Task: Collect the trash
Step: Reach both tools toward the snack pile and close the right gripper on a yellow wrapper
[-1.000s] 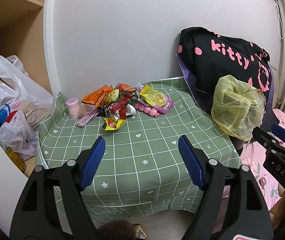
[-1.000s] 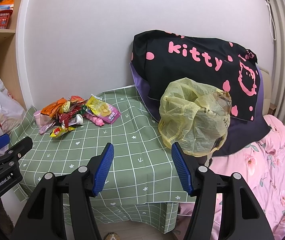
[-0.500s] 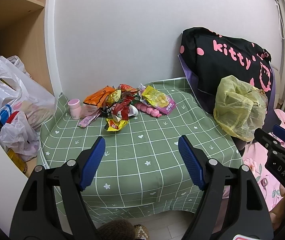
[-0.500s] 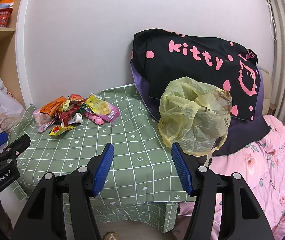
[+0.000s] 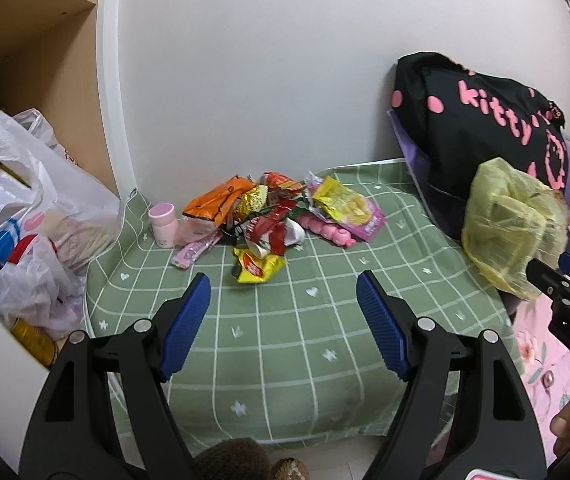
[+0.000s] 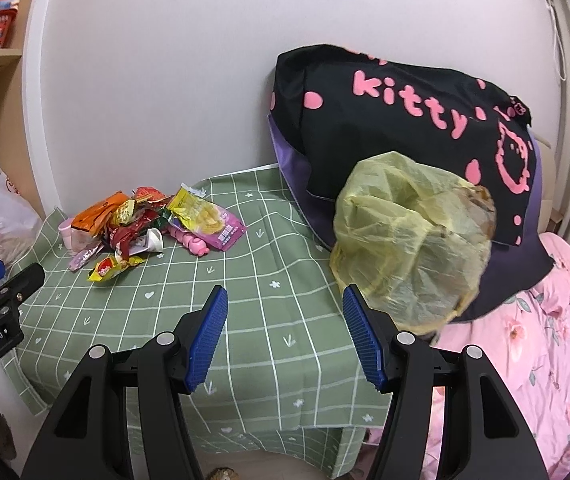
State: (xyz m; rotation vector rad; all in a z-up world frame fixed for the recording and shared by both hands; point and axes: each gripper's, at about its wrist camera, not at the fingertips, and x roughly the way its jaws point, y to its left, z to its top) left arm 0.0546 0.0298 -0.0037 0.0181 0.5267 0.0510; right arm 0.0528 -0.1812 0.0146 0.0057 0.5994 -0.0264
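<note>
Above the green tablecloth (image 5: pixel 285 344), both claws (image 5: pixel 283 304) (image 6: pixel 285 316) hover level, gaping, empty.

I can't make out the print on the wrappers (image 5: pixel 269 224), which overlap and hide one another. The yellow bag (image 6: pixel 413 248) hides whatever it holds and covers the lower front of the black pillow (image 6: pixel 385 112). The white bags (image 5: pixel 17 208) run off my left edge.

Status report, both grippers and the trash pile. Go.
Left gripper open, empty, short of the wrapper pile. Right gripper open, empty, beside the yellow bag. Wrappers untouched on the green tablecloth; path clear.
</note>
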